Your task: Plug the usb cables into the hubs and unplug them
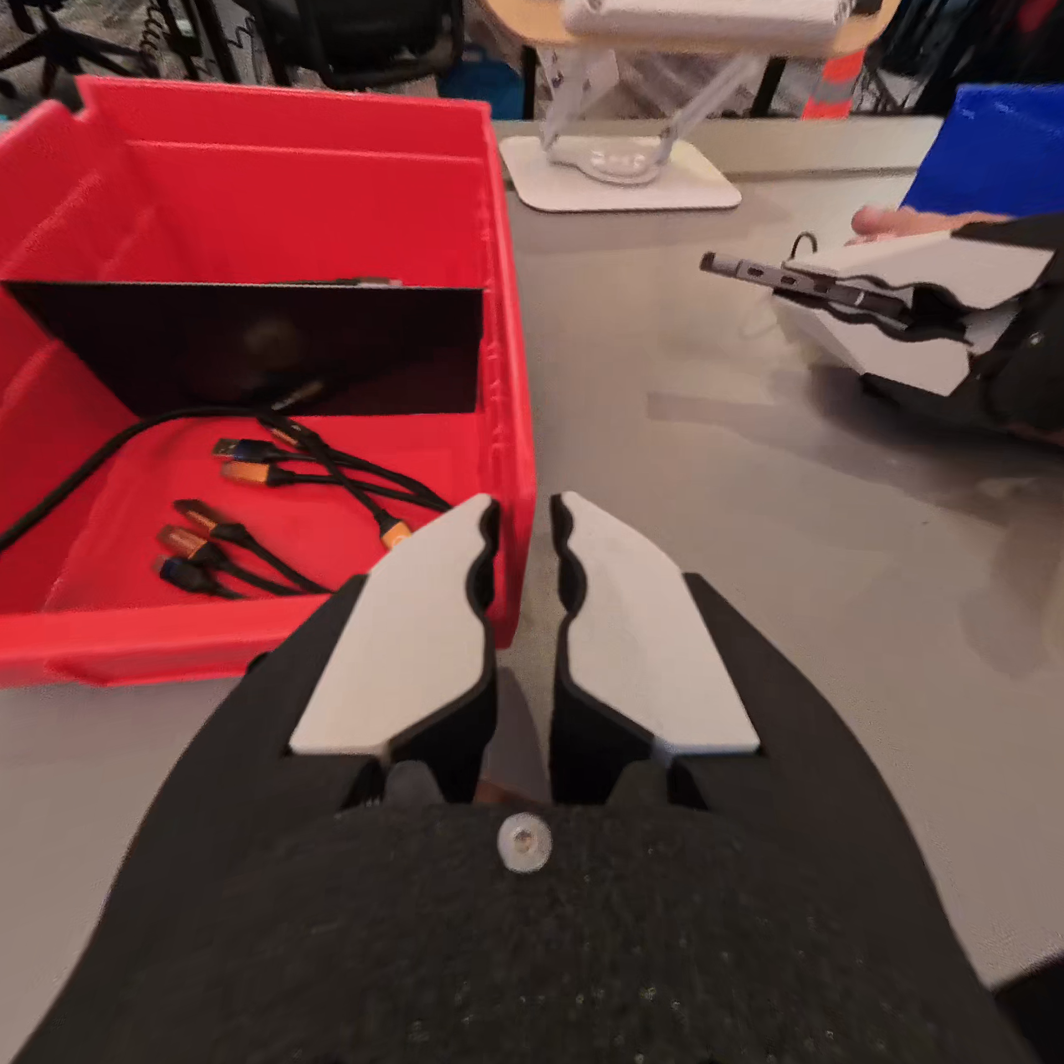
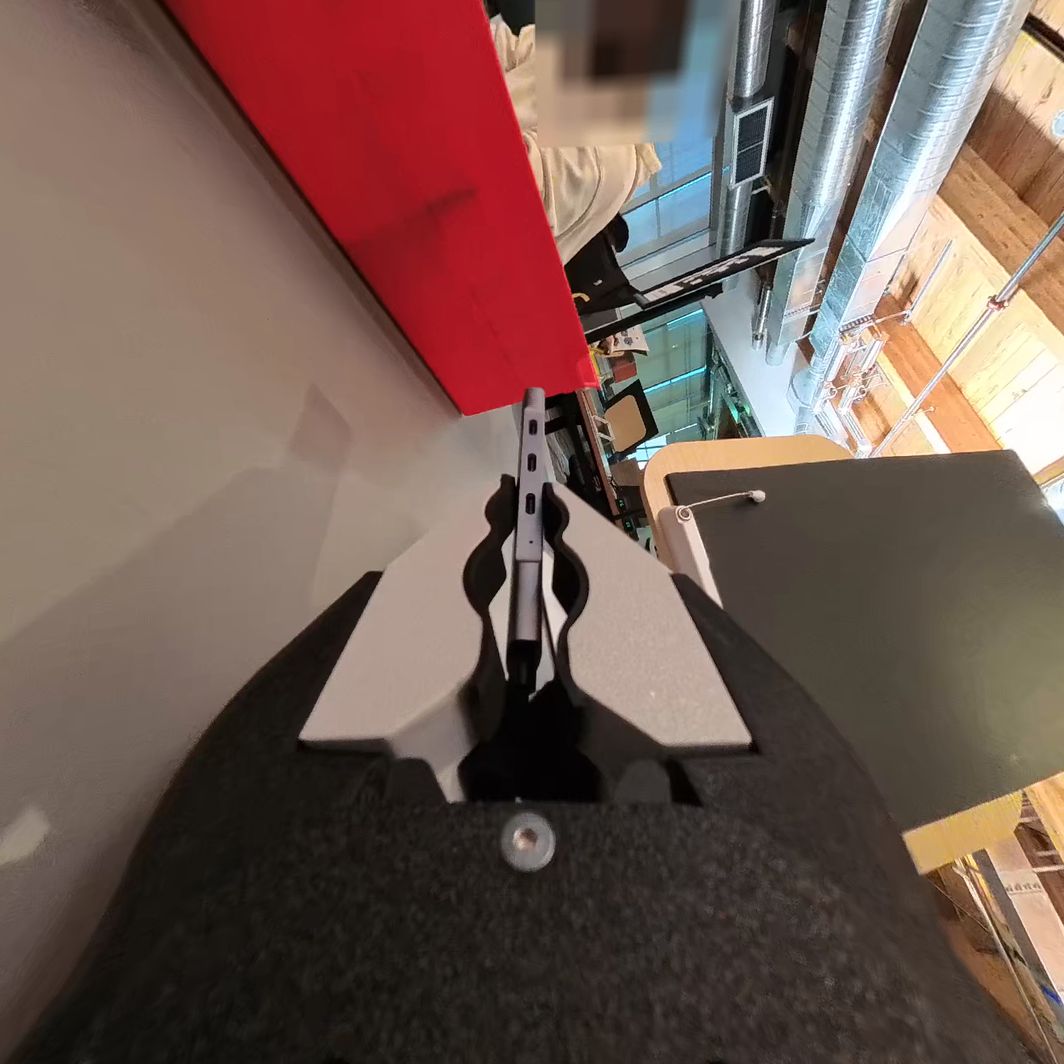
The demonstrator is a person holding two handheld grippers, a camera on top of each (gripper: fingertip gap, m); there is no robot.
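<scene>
The left gripper hovered narrowly parted and empty over the red bin's right rim, bare table beside it. Usb cables lay inside (before a black divider). The right gripper clamped the hub.

Open-plan workshop/lab — bare ceiling ducts, timber ceiling, office chairs, grey worktable
</scene>
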